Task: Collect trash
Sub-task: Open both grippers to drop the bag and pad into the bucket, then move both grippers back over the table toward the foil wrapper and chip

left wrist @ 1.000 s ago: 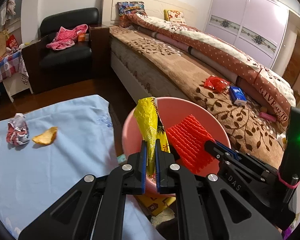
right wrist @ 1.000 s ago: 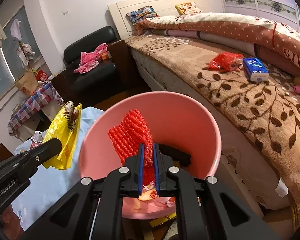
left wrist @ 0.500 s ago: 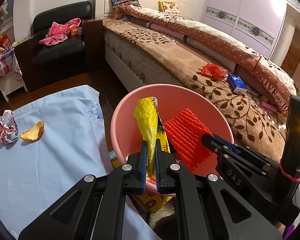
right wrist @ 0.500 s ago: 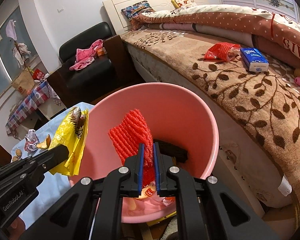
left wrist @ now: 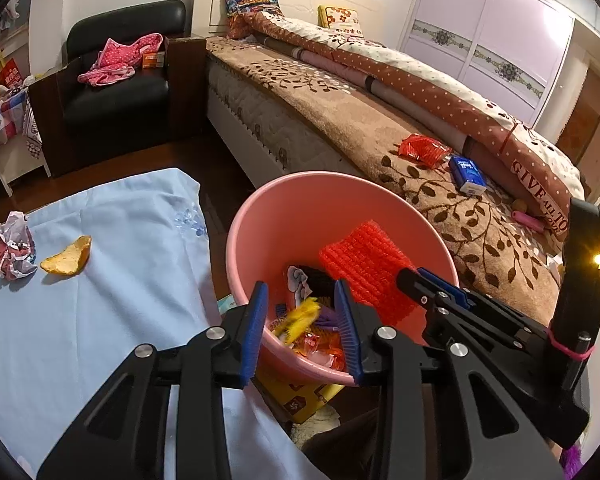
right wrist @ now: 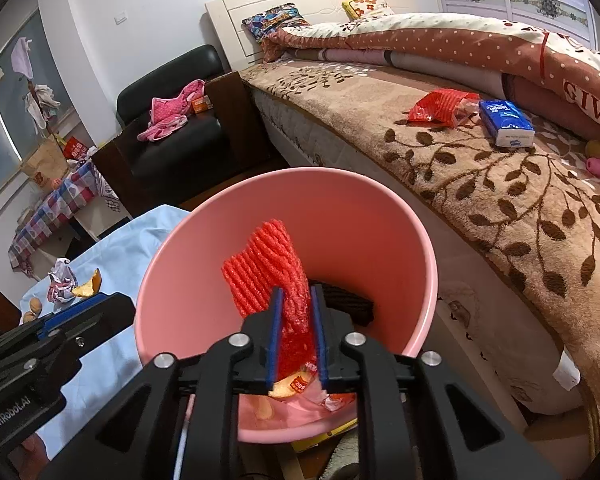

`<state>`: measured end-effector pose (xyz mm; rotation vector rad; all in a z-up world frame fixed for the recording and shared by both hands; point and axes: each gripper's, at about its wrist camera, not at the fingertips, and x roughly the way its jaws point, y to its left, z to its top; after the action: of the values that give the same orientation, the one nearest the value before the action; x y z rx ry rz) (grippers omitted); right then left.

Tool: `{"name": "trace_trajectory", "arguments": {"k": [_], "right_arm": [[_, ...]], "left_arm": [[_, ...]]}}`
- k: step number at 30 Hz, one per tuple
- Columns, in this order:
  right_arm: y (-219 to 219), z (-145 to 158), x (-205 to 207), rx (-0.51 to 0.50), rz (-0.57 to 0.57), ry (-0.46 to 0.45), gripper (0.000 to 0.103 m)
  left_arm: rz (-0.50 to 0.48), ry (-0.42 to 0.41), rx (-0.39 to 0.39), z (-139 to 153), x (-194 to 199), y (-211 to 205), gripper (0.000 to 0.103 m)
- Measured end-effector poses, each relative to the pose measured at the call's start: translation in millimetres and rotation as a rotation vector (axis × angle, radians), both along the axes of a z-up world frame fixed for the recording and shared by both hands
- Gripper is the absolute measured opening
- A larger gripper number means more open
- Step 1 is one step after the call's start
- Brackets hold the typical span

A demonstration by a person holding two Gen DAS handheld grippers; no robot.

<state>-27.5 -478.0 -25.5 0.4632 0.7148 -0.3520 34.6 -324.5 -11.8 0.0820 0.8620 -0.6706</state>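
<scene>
Above the pink bin (left wrist: 260, 216), the left gripper (left wrist: 302, 330) has just sprung wide and holds nothing — its yellow wrapper (left wrist: 300, 314) now lies inside. The right gripper (right wrist: 296, 336), easing apart over the bin, still has the red foam net (right wrist: 266, 264) between its jaws — next to drop.

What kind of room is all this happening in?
Most likely a lived-in bedroom in someone's home. A large bed with pillows and a rolled quilt fills one side, sliding wardrobe doors stand behind it, and a black armchair holds pink clothes.
</scene>
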Motion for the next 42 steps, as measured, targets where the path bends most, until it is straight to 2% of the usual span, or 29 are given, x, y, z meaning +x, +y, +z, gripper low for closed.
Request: {"name": "trace_trajectory", "arguments": {"k": [2, 4, 5, 6, 11, 14, 24, 33, 42], "right_arm": [[1.7, 1.9, -0.1, -0.004, 0.002, -0.002, 0.021], [3.9, 3.8, 0.0, -0.012, 0.002, -0.004, 0.031], [4.8, 5.2, -0.5, -0.016, 0.001, -0.008, 0.039], [6.1, 7.2, -1.0, -0.022, 0.0, -0.013, 0.041], [15.2, 15.5, -0.8, -0.045, 0.013, -0.019, 0.042], [20.8, 19.3, -0.5, -0.059, 0.021, -0.021, 0.045], [45.1, 33.7, -0.6, -0.096, 0.051, -0.039, 0.05], [66.3, 49.1, -4.4, -0.085, 0.081, -0.081, 0.051], [111.5, 52.9, 1.7, -0.059, 0.178, -0.115, 0.051]], "left_arm": [[0.006, -0.003, -0.002, 1.7, 0.1, 2.2, 0.035], [0.013, -0.005, -0.005, 3.1, 0.0, 7.1, 0.035], [0.017, -0.006, -0.006, 4.1, 0.2, 9.3, 0.035], [0.02, -0.008, -0.007, 4.8, 0.2, 11.5, 0.035], [0.042, -0.019, -0.014, 9.3, 0.6, 24.5, 0.035], [0.061, -0.027, -0.019, 12.4, 2.2, 33.9, 0.035], [0.147, -0.057, -0.028, 22.9, 10.4, 80.7, 0.035], [0.259, -0.123, -0.011, 36.1, 19.0, 148.4, 0.035], [0.441, -0.151, 0.038, 36.5, 37.6, 235.4, 0.035]]}}
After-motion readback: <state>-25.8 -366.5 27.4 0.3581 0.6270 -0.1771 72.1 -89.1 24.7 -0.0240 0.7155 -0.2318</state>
